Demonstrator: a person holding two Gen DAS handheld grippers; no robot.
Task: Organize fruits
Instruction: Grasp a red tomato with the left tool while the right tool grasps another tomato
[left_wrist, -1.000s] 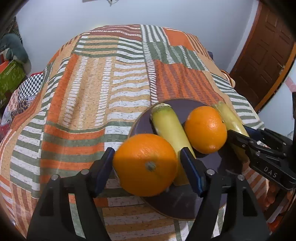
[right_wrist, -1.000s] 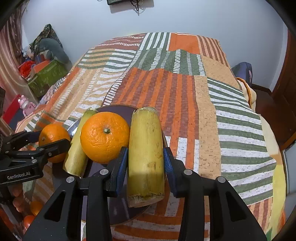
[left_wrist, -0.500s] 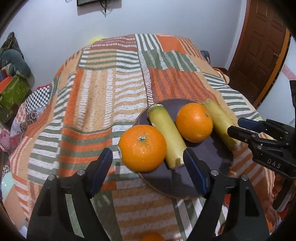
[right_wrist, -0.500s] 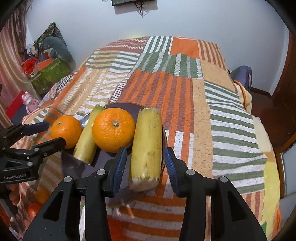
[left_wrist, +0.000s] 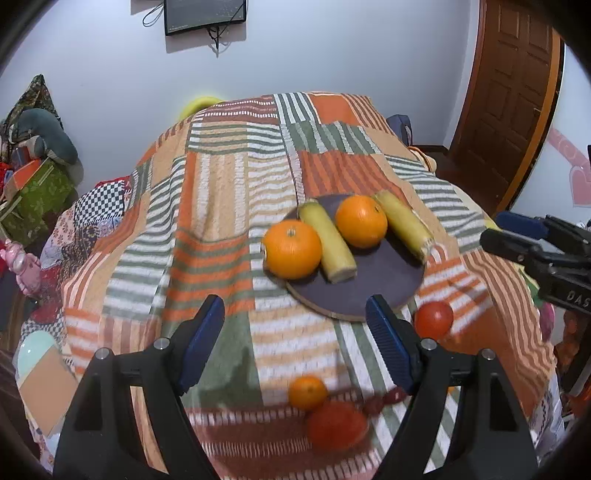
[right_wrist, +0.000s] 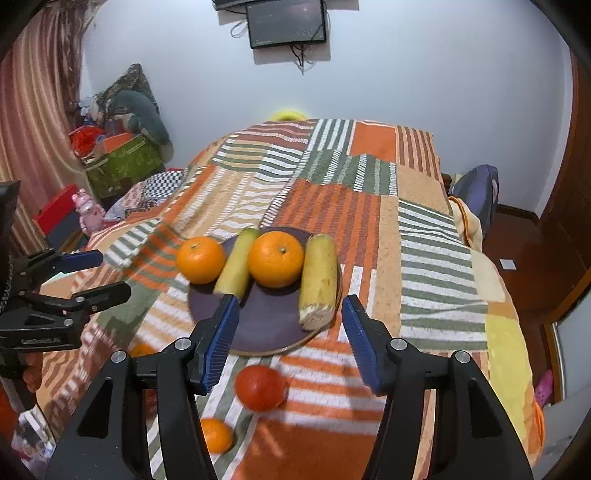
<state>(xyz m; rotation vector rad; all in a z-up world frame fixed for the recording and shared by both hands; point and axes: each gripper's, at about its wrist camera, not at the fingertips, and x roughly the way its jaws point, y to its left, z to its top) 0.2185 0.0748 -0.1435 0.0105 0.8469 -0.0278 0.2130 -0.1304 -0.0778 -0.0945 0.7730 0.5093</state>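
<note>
A dark round plate (left_wrist: 373, 284) (right_wrist: 266, 325) lies on the striped patchwork bed cover. On it lie two oranges (left_wrist: 292, 248) (left_wrist: 361, 220) and two yellow cob-like pieces (left_wrist: 328, 240) (left_wrist: 402, 223), set alternately; they also show in the right wrist view (right_wrist: 201, 259) (right_wrist: 275, 258) (right_wrist: 236, 263) (right_wrist: 319, 280). My left gripper (left_wrist: 295, 345) is open and empty, pulled back in front of the plate. My right gripper (right_wrist: 290, 341) is open and empty, also back from the plate.
Loose fruit lies on the cover near the plate's front: a red tomato (left_wrist: 434, 319) (right_wrist: 261, 387), a small orange (left_wrist: 307, 392) (right_wrist: 217, 435) and a larger red fruit (left_wrist: 336, 424). Boxes and toys (right_wrist: 122, 162) stand left of the bed; a door (left_wrist: 513, 96) is at the right.
Both grippers have opened, let go of the orange and the yellow piece on the plate, and drawn back and up from it.
</note>
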